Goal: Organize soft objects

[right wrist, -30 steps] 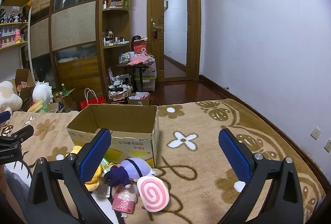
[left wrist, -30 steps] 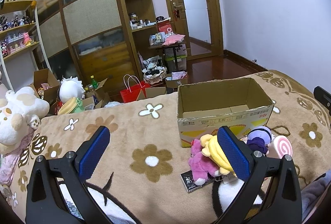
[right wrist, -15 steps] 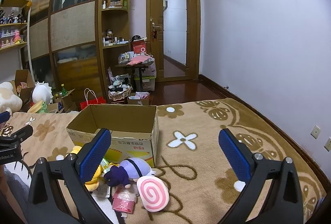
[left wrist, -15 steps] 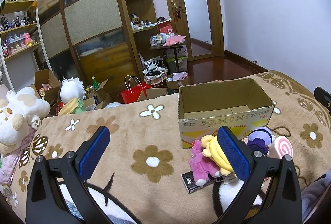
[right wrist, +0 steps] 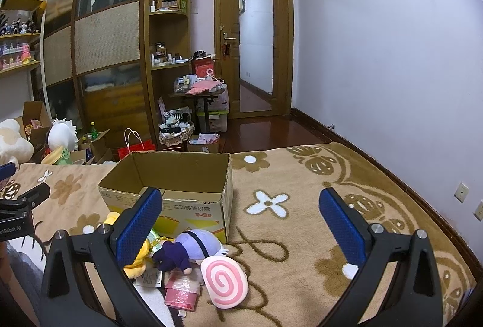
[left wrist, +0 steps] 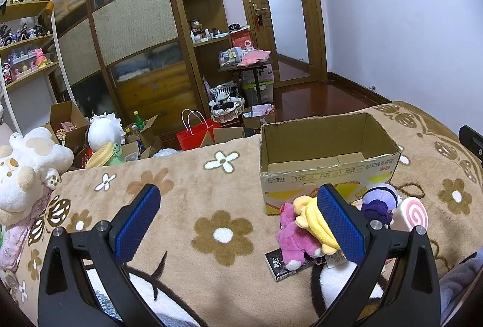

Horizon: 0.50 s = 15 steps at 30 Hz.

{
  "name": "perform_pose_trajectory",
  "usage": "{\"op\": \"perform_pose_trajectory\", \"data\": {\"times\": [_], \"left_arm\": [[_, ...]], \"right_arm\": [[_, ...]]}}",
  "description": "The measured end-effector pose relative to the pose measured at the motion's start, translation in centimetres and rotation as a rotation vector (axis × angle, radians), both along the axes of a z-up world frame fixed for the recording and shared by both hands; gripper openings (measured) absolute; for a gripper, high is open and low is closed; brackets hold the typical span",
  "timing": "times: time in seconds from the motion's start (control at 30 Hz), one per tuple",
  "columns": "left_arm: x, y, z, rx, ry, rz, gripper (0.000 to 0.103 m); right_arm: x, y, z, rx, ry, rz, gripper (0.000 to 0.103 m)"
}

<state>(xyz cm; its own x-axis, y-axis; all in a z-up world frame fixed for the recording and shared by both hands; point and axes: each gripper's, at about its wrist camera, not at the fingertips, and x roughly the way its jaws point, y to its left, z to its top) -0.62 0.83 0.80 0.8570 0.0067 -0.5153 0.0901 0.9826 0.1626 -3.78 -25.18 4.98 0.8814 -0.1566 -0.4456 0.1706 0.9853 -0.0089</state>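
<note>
Both tools, left (left wrist: 238,214) and right (right wrist: 240,215), gape empty (nothing gripped), so one should pinch the pink plush (left wrist: 294,232) mid-body before lifting toward the cardboard box (left wrist: 326,173).

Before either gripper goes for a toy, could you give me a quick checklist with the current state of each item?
1. Left gripper open, holding nothing: ok.
2. Right gripper open, holding nothing: ok.
3. Cardboard box upright, top open: ok.
4. Box has room: ok, its visible floor is bare.
5. Pink plush, yellow plush, purple doll and swirl cushion lie clear in front of the box: ok.
6. Flat dark packet free of the pink plush: not ok, partly underneath.
</note>
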Motion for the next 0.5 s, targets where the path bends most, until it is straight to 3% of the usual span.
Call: {"op": "perform_pose_trajectory", "data": {"times": [0.5], "left_arm": [[-0.03,0.35,-0.34,0.005,0.007,0.002,0.102]], "right_arm": [[-0.01,0.04,0.16,0.000,0.001,0.001,0.103]]}}
